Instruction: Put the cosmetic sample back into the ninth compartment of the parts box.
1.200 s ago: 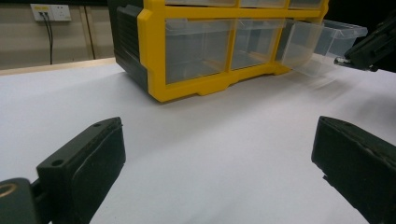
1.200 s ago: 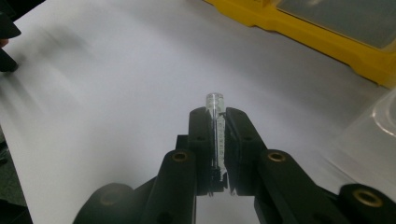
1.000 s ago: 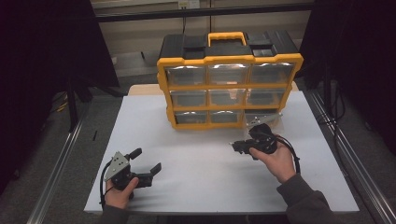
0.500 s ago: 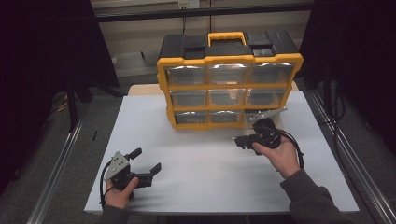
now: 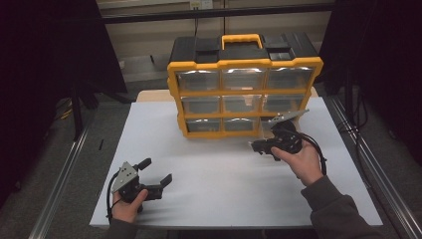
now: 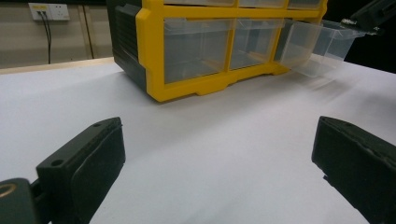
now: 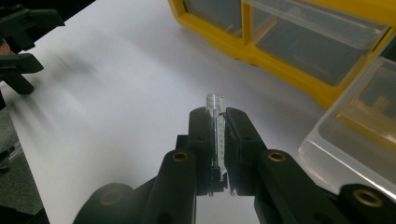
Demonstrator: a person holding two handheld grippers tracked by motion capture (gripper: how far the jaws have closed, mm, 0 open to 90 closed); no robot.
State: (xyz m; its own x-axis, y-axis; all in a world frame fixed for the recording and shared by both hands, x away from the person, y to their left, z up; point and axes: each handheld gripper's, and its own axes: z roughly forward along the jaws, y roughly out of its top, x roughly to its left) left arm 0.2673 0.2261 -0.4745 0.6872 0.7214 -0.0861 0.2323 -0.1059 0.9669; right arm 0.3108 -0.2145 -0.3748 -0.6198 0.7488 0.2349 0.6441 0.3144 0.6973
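Observation:
A yellow organizer with clear drawers stands at the back of the white table. Its lower right drawer is pulled out. Just in front of that drawer, my right gripper points left and is shut on a small clear tube, whose end sticks out past the fingertips. My left gripper rests near the table's front left with its jaws wide open and nothing between them. It faces the organizer's left corner.
Metal rails run along both sides of the table, with dark curtains beyond them. The organizer's black top carries a yellow handle. A wall socket sits on the back wall. White table surface lies between the two grippers.
My right hand has drifted slightly up toward the organizer with the tube still in its jaws. The left gripper has stayed in place.

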